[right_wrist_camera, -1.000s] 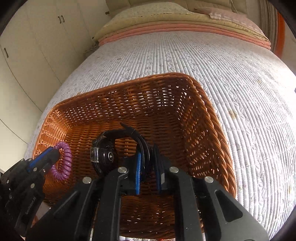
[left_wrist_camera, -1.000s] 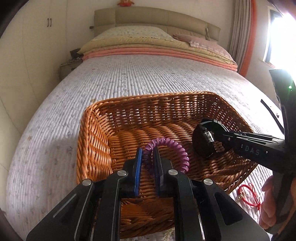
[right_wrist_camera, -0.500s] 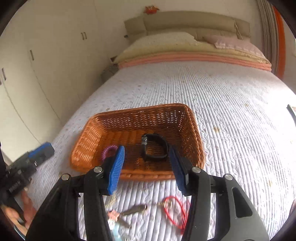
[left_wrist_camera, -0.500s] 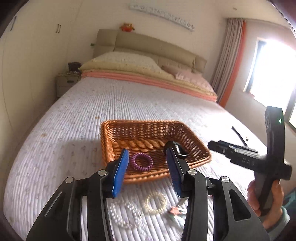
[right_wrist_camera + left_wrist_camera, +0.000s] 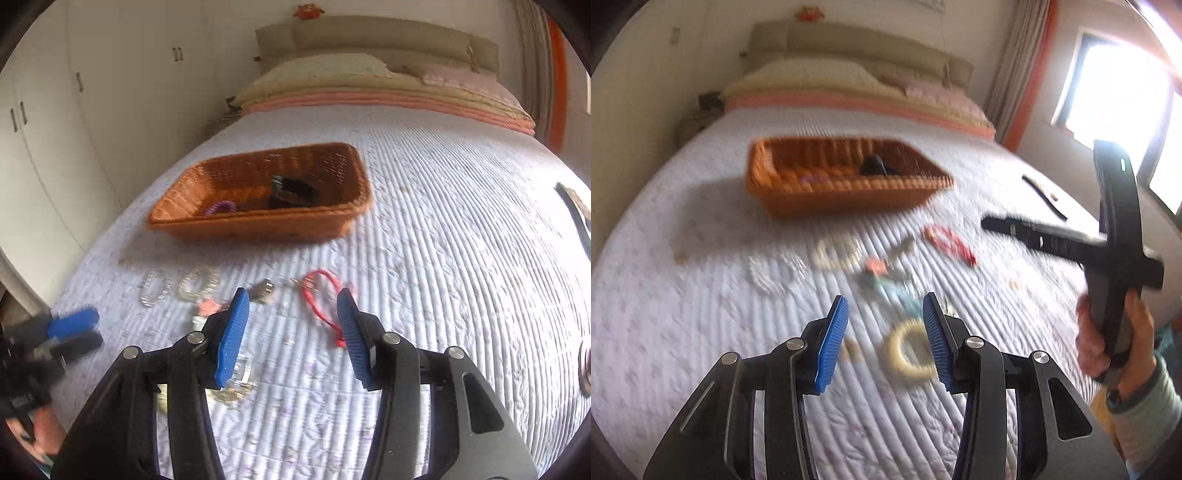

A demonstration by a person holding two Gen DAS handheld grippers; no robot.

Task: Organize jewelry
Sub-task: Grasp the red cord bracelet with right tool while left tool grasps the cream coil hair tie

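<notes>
Both tongs gape wide and carry nothing: we see the left gripper (image 5: 885, 314) at bottom centre of its blurred view, the right gripper (image 5: 293, 308) at bottom centre of its own. The orange woven wicker basket (image 5: 255, 225) sits in the upper middle on the white quilted bedspread (image 5: 461, 258). The right view shows us, sharply, the purple spiral hair tie (image 5: 220, 207) and black wristwatch (image 5: 291, 192) inside it; the left view smears both. The red cord bracelet (image 5: 320, 295) lies between the right fingers' tips, beaded bracelets (image 5: 177, 288) to its left. Only the left view gives us the pale yellow ring bracelet (image 5: 908, 352) at lower centre.
</notes>
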